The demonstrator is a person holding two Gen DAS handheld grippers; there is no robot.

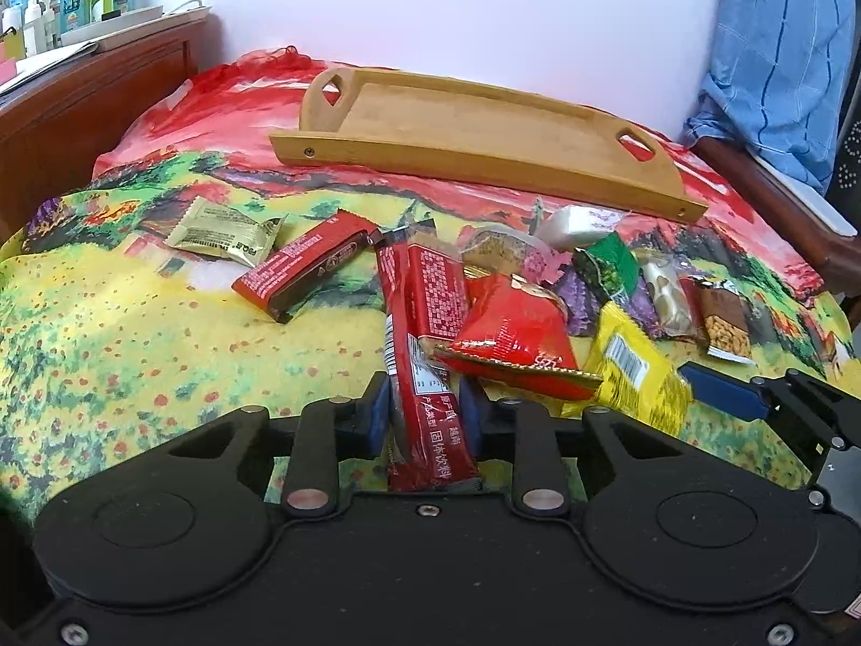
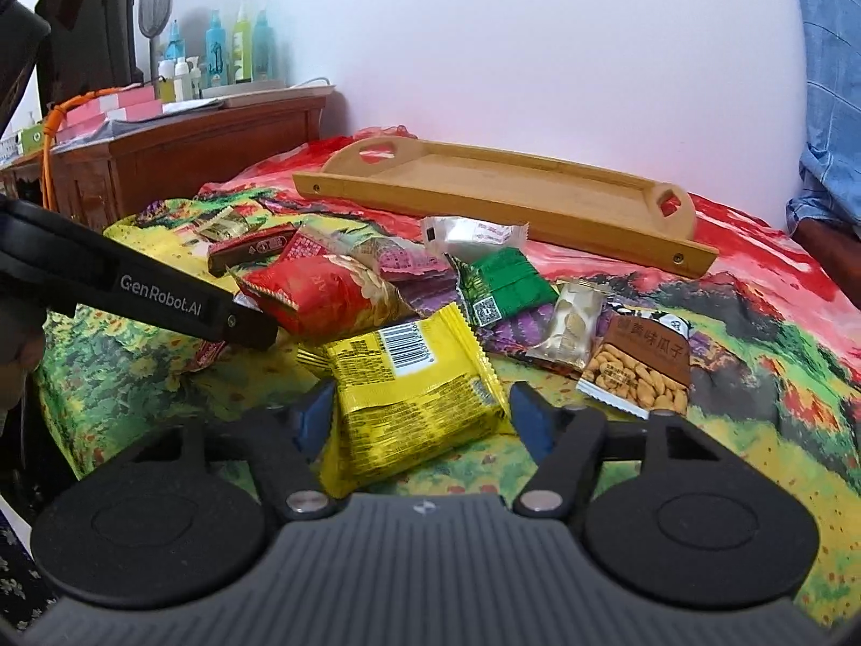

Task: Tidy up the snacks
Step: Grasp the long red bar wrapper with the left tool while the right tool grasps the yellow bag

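Fingers of left gripper (image 1: 425,409) clamping long red sachet (image 1: 417,344). Right gripper (image 2: 422,420) straddling yellow packet (image 2: 414,393), pads near its sides, contact unclear. Lying just beyond both: red pouch (image 1: 511,339), green packet (image 2: 503,282), nut packet (image 2: 640,366). Sitting farther back, wooden tray (image 2: 484,199).

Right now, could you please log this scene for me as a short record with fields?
surface: flower-print cloth
tray: wooden tray, nothing in it, behind the pile
snacks: loose pile in front of the tray
left gripper: shut on long red packet
right gripper: jaws either side of yellow packet; grip unclear
progress: no snack in the tray yet
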